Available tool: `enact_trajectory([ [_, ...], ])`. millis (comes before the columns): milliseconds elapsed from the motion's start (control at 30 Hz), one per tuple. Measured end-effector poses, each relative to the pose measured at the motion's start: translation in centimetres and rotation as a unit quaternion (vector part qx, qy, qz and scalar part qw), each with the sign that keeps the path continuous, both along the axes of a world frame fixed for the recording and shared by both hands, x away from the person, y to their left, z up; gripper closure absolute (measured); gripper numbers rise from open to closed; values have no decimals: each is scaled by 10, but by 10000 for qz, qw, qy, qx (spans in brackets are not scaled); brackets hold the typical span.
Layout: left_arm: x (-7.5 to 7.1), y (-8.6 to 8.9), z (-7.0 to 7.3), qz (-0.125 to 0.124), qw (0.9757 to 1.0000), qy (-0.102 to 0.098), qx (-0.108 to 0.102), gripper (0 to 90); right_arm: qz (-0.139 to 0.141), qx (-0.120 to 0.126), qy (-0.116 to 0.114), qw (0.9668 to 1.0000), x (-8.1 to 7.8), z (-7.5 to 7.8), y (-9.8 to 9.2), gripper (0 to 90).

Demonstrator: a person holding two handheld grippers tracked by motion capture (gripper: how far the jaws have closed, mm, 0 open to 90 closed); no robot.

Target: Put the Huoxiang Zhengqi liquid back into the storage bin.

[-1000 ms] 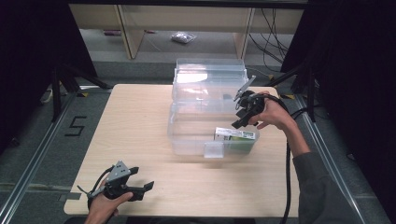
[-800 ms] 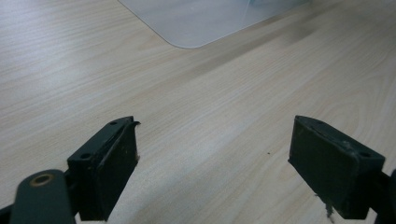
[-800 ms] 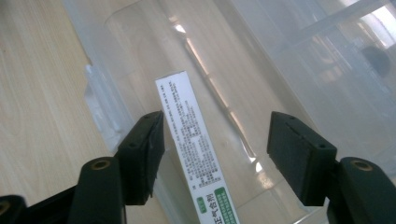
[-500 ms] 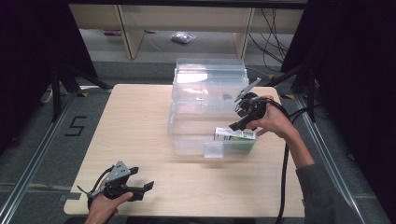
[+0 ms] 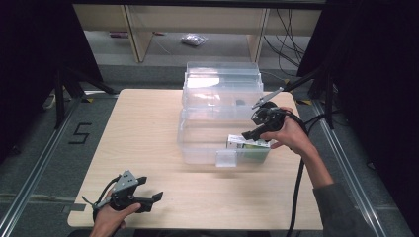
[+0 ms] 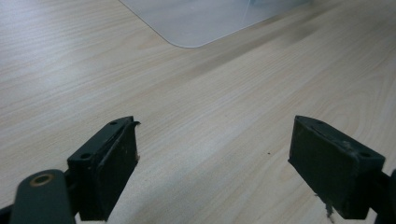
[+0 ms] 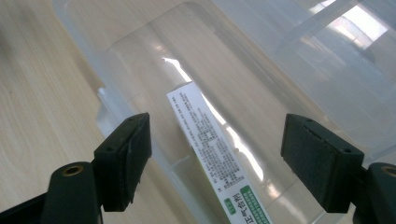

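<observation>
A clear plastic bin (image 5: 197,148) stands on the wooden table (image 5: 138,128), its lid (image 5: 222,84) raised at the back. A white and green carton (image 5: 249,145) lies in the bin's near right corner. My right gripper (image 5: 252,126) hovers just above it. In the right gripper view the carton (image 7: 210,144) lies below and between the jaws of this gripper (image 7: 217,135). They have just been opening and do not touch it. My left gripper (image 5: 150,190) rests open at the table's near left, over bare wood (image 6: 215,130).
The bin's clear corner (image 6: 196,23) lies ahead of the left gripper. A wooden shelf (image 5: 197,29) stands beyond the table with a small bag (image 5: 193,40) on the floor. Metal rails run along both sides, and a "5" (image 5: 79,133) marks the floor at left.
My right hand has drifted slightly toward the near side over the bin, and its jaws stand wider apart. The carton stays in the bin. The left gripper has not moved.
</observation>
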State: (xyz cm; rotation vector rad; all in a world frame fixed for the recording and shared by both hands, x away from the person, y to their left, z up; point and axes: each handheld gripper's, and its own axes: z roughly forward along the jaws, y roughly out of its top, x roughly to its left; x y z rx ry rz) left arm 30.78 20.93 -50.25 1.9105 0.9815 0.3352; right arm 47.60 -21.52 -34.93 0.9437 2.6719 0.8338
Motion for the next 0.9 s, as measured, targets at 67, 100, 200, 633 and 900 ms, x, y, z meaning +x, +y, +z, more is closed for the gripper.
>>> enact_trajectory([
  [67, 0, 0, 0, -6, 10000, -12, 15, 148, 7, 51, -61, 10000, -2, -1, 0, 252],
  [100, 0, 0, 0, 2, 10000, -23, 9, 148, -20, 76, -40, 10000, -3, -1, 0, 249],
  [200, 0, 0, 0, 3, 10000, -19, 11, 148, -68, 142, -64, 9999, -5, -1, 0, 245],
  [633, 0, 0, 1, 7, 10000, -14, 41, 148, -144, 432, -142, 9989, -23, -5, 1, 220],
  [900, 0, 0, 0, -7, 10000, -20, 22, 148, -265, 692, -182, 9971, -32, -5, -3, 231],
])
